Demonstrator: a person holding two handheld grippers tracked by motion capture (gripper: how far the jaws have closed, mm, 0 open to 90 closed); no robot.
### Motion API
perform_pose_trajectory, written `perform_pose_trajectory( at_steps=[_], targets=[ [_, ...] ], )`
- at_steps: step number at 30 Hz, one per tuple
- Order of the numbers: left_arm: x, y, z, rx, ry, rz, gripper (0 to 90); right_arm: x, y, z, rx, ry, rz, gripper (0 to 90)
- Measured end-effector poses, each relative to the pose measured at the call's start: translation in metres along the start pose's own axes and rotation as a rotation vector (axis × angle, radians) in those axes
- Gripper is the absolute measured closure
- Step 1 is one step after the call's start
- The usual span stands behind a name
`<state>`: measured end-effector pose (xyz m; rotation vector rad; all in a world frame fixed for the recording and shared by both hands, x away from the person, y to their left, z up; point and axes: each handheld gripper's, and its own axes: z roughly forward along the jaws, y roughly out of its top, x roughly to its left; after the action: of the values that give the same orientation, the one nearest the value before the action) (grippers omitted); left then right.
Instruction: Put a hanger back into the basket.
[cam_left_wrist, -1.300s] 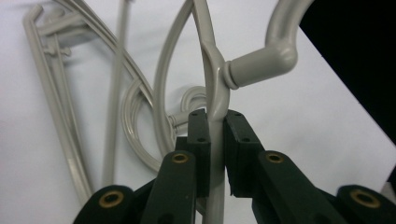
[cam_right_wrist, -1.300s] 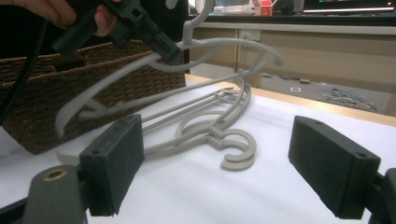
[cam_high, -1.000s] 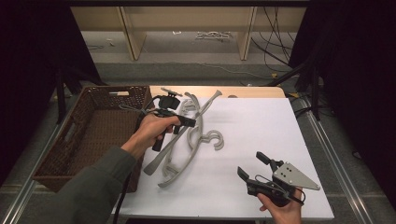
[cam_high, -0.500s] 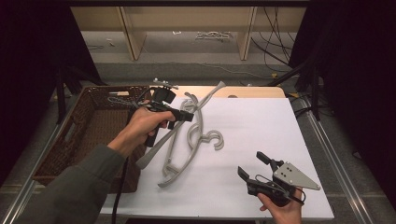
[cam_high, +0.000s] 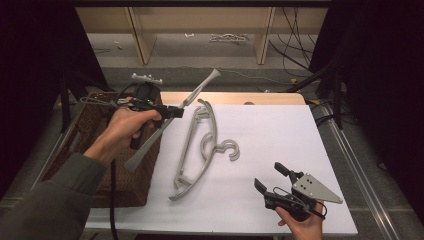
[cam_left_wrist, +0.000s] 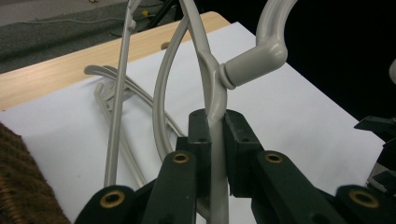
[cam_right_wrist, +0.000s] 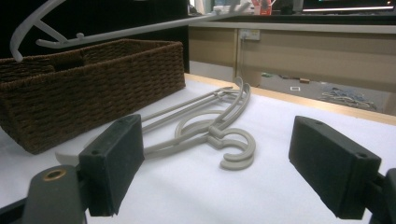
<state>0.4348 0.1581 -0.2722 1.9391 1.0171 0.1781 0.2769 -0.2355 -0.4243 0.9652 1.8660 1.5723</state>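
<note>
high view: left gripper (cam_high: 172, 111) holds a grey hanger (cam_high: 197, 90) up over the basket (cam_high: 85, 127) at the table's left edge | left gripper view: jaws pinch its neck (keep it level, lower slowly) | right gripper view: right gripper (cam_right_wrist: 217, 165) wide open, holding nothing, second hanger (cam_right_wrist: 219, 133) lies mid-table

The raised hanger's (cam_left_wrist: 212, 88) hook runs past the left gripper view's top edge.
</note>
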Motion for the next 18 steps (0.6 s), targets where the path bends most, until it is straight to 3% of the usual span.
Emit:
perform_pose_trajectory(
  at_steps=[4,15,18],
  targets=[
    [0.010,-0.005,-0.013,0.006,0.037,0.026,82.4,0.000,0.000,0.000,-0.005,-0.003,-0.001,19.0],
    [0.032,-0.020,-0.035,-0.031,0.076,0.027,82.4,0.001,-0.001,0.002,-0.017,0.000,0.005,19.0],
    [0.041,-0.024,-0.042,-0.019,0.098,0.041,82.4,0.000,-0.001,-0.001,0.019,-0.011,-0.009,19.1]
  ],
)
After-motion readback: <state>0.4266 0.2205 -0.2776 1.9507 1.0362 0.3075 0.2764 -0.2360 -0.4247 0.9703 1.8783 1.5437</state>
